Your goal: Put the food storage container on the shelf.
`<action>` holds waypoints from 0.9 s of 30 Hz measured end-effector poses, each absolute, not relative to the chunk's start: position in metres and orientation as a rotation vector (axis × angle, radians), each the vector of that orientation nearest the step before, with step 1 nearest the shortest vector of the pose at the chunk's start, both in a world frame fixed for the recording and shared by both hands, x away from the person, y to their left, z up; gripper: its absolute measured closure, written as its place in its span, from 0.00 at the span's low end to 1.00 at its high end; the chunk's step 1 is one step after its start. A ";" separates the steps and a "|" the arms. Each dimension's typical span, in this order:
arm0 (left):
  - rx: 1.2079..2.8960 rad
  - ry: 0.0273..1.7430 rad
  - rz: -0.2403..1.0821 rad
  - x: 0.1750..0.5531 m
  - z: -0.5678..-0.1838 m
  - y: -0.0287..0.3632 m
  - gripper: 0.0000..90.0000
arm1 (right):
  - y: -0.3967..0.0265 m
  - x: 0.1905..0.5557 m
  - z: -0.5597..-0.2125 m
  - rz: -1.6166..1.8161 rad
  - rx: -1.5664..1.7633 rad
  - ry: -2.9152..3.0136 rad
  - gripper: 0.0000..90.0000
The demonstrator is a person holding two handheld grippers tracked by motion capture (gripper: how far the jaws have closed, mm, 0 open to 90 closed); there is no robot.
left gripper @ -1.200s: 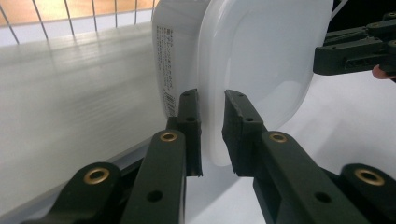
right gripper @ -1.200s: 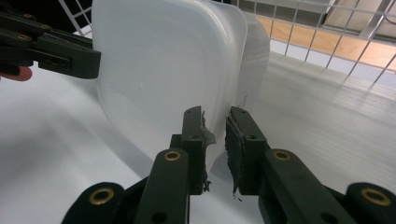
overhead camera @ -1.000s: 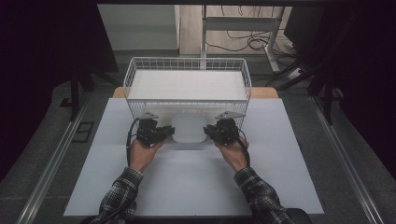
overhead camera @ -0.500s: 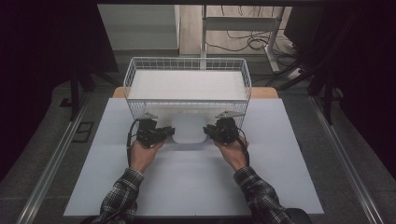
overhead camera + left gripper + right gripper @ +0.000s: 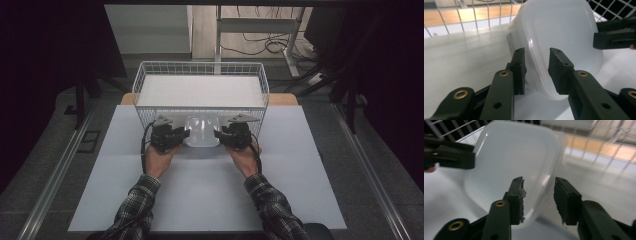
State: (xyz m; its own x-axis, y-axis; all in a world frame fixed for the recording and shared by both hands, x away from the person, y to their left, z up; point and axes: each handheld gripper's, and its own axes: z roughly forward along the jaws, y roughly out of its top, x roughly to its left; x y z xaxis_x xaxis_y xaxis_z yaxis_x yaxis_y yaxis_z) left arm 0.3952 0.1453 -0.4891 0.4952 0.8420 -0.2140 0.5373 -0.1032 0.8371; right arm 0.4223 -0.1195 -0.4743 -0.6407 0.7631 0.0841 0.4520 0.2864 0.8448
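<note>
- We saw the left gripper [image 5: 536,68] with its jaws parted to either side of the near rim of a translucent white plastic container [image 5: 559,37]; they had just been opening, and a gap showed between the pads and the plastic, so we read the grip as let go.
- We saw the right gripper [image 5: 537,197] the same way at the container's [image 5: 509,167] other end: the rim passed between the two jaws, the jaws had just been opening, and the right-hand pad stood clear of the wall. Whether the frayed left-hand pad touched it we could not tell.
- From the high view, the left gripper [image 5: 181,135] sat just left of the container [image 5: 202,131] and the right gripper [image 5: 221,135] just right of it, each pointing inward at it.
- The container lay tipped against the near wall of a white wire basket [image 5: 145,82], its rounded bottom turned toward us.
- The basket stood just behind the container; the container and the basket's front part stood on a white table top [image 5: 200,195].
- The person's hands [image 5: 158,159] came in from the side of the container nearest us, in plaid sleeves [image 5: 135,212].
- Far behind the container, past the basket, cables [image 5: 260,46] lay on a wooden floor.
</note>
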 end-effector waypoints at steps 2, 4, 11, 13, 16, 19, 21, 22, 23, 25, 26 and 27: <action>1.767 1.184 0.413 0.401 -0.490 0.144 0.70 | -0.116 0.423 -0.475 1.239 1.077 2.203 0.67; 1.766 1.190 0.423 0.406 -0.489 0.143 0.68 | -0.115 0.425 -0.475 1.250 1.085 2.197 0.69; 1.756 1.202 0.457 0.411 -0.490 0.141 0.63 | -0.111 0.427 -0.473 1.232 1.077 2.192 0.70; 1.760 1.193 0.466 0.409 -0.489 0.141 0.57 | -0.111 0.427 -0.473 1.224 1.073 2.185 0.70; 1.734 1.168 0.458 0.403 -0.487 0.144 0.55 | -0.114 0.425 -0.471 1.235 1.045 2.176 0.71; 1.725 1.147 0.464 0.395 -0.486 0.144 0.45 | -0.116 0.421 -0.469 1.256 1.026 2.191 0.71; 1.716 1.121 0.464 0.389 -0.485 0.144 0.40 | -0.117 0.417 -0.467 1.266 1.007 2.203 0.72; 1.726 1.104 0.482 0.383 -0.485 0.144 0.38 | -0.117 0.413 -0.466 1.276 0.984 2.220 0.75; 1.726 1.104 0.482 0.383 -0.485 0.144 0.35 | -0.117 0.413 -0.466 1.276 0.984 2.220 0.75; 1.732 1.067 0.499 0.376 -0.485 0.145 0.29 | -0.118 0.408 -0.466 1.280 0.966 2.235 0.77; 1.735 1.045 0.508 0.368 -0.485 0.146 0.27 | -0.119 0.404 -0.466 1.294 0.953 2.250 0.80; 1.735 1.045 0.508 0.368 -0.485 0.146 0.24 | -0.120 0.402 -0.466 1.304 0.947 2.256 0.83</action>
State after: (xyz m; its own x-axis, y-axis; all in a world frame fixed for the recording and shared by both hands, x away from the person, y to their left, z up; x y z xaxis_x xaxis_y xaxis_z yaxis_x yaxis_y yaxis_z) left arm 0.3677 0.1461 -0.4853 0.5375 0.8328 -0.1328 0.4096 -0.1202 0.9043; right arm 0.4022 -0.1201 -0.4664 -0.7068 0.7072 0.0168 0.3676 0.3469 0.8629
